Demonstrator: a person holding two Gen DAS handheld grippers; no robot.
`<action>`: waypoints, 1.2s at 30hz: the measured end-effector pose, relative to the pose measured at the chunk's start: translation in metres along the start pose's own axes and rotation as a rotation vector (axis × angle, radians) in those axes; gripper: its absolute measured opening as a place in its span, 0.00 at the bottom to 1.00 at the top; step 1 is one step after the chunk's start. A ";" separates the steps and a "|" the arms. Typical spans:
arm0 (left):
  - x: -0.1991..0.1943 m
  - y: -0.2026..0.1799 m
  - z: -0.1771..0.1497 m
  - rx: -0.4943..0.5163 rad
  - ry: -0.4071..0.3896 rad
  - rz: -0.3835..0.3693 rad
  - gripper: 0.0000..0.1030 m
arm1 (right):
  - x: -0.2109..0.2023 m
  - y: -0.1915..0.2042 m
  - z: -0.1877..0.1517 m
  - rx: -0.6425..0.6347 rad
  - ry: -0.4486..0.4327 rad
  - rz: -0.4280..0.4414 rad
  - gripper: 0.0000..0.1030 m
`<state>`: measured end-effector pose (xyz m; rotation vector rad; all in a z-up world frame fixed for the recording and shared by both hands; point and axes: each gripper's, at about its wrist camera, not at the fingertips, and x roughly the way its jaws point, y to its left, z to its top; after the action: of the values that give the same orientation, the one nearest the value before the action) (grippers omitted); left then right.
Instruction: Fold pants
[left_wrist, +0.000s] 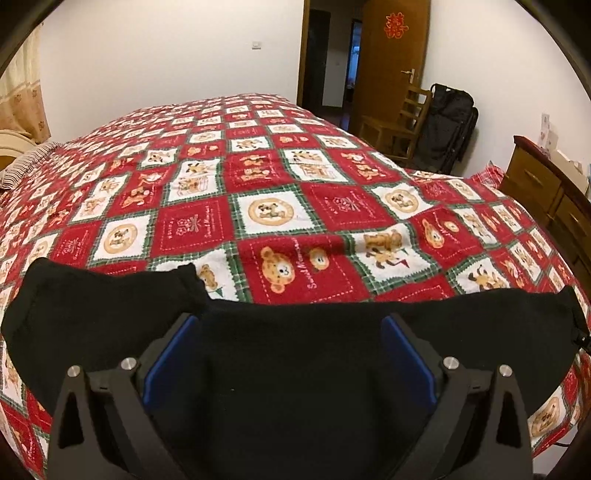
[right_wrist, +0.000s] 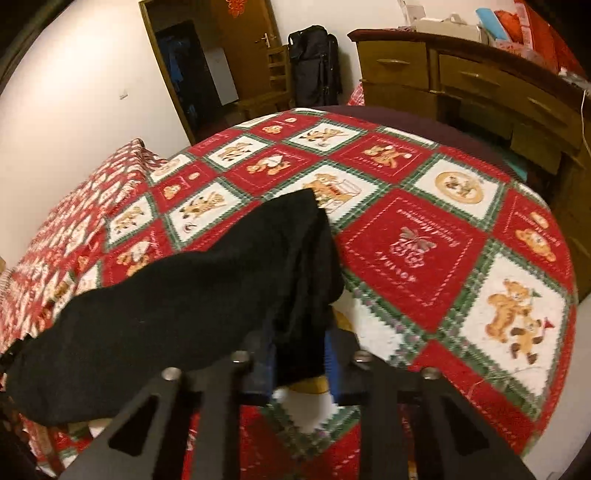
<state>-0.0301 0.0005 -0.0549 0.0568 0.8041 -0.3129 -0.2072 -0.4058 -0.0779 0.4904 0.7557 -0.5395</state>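
My left gripper (left_wrist: 291, 325) stands with its jaws spread wide, the blue pads (left_wrist: 173, 354) well apart. Black pants (left_wrist: 288, 369) fill the space between and beneath the two fingers; whether the fingers touch the cloth I cannot tell. The garment lies flat on the bear-print bedspread (left_wrist: 332, 206), running out to both sides of this gripper. To its left a rounded end of the fabric reaches slightly farther ahead; to its right the cloth narrows to an end with a small cord hanging from it. Ahead of this gripper the bedspread is flat. Beyond it stand a wooden door (left_wrist: 391, 62), a wooden chair (left_wrist: 399, 122) and a black bag (left_wrist: 448, 125), with a dresser (left_wrist: 550, 188) off to the right.

My right gripper (right_wrist: 299, 354) is narrowed down on a bunched edge of the pants (right_wrist: 207, 280), the fabric pinched between its blue pads (right_wrist: 334, 365). From the grip the cloth rises ahead to a peak and drapes away to the left, lifted above the bedspread (right_wrist: 417, 236). This view is somewhat blurred. To the right of this gripper the bedspread is bare; the dresser (right_wrist: 443, 77) stands beyond it.
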 end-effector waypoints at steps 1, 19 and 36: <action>-0.001 0.000 0.000 -0.003 -0.003 -0.002 0.98 | 0.000 -0.005 0.001 0.034 0.001 0.028 0.15; -0.006 0.013 0.005 -0.026 -0.023 0.010 0.98 | -0.044 -0.002 0.042 0.112 -0.117 0.287 0.14; -0.020 0.087 0.013 -0.090 -0.072 0.104 0.98 | -0.031 0.332 -0.071 -0.685 0.076 0.668 0.14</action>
<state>-0.0081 0.0863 -0.0375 0.0031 0.7398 -0.1793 -0.0576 -0.1041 -0.0268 0.0989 0.7442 0.3646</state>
